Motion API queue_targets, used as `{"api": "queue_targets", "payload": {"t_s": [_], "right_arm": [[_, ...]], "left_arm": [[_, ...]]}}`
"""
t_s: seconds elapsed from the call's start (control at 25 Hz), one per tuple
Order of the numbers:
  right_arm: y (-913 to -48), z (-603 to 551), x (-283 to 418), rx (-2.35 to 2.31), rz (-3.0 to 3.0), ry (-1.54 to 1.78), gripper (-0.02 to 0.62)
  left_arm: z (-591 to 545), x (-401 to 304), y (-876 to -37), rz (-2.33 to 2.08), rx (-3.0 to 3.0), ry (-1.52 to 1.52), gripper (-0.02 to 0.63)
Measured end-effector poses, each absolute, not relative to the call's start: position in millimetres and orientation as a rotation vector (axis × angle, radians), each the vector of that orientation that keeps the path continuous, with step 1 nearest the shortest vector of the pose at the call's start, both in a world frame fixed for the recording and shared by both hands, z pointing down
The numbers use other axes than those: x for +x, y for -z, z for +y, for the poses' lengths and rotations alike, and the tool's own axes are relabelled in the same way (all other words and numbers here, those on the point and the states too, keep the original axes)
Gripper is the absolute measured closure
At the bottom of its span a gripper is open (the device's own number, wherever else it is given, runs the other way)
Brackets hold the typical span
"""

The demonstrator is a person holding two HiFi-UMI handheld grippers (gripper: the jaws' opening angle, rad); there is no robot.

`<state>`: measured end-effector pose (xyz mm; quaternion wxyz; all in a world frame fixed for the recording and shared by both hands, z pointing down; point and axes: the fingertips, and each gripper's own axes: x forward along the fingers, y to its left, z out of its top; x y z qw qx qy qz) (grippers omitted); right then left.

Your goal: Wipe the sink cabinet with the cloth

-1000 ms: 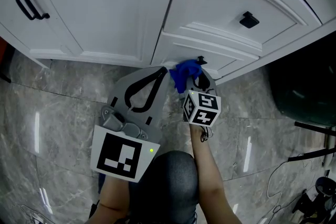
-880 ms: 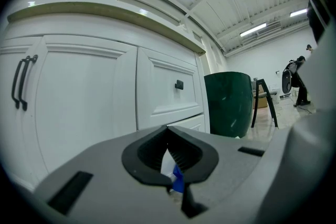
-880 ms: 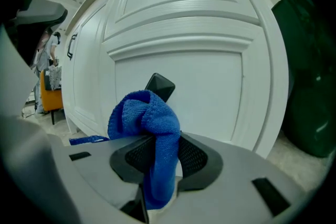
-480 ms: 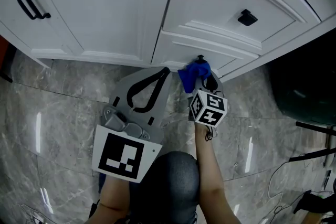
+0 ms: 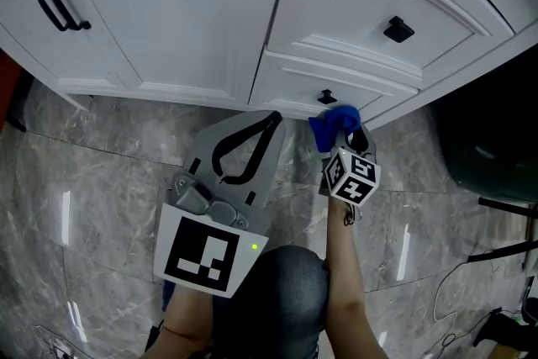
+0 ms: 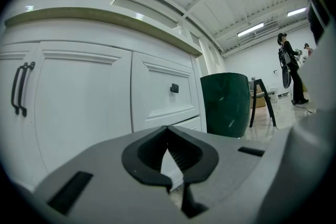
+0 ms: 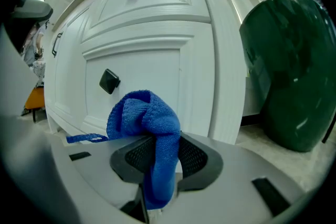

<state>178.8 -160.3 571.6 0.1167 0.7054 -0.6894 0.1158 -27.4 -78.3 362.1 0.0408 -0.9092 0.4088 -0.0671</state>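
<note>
The right claw (image 7: 157, 168) is clamped on a blue cloth (image 7: 144, 118). The cloth bunches above the jaws and a tail hangs down between them. Seen from the head view, this claw (image 5: 343, 135) carries the cloth (image 5: 334, 126) up by the lower front panel of the white sink cabinet (image 5: 168, 13), just under a small black knob (image 5: 327, 97). Whether the cloth presses on the panel cannot be told. The left claw (image 6: 173, 186) has its jaw tips together with nothing between them, and it points at the cabinet's foot to the left of the cloth. A dark green bin (image 7: 286, 71) stands to the right on the grey marble floor (image 5: 84, 206).
</note>
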Motion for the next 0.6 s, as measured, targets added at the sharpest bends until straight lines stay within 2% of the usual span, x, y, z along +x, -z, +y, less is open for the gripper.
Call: {"api": "queue_targets", "payload": {"t_s": [0.24, 0.6], "right_arm": [[-580, -153, 221, 2.208, -1.922, -0.478, 0.480], [-582, -154, 221, 2.187, -1.946, -0.494, 0.480]], "left_arm": [[-78, -31, -360, 1.271, -2.781, 0.196, 0.606], [-82, -31, -362, 1.261, -2.781, 0.177, 0.606]]}}
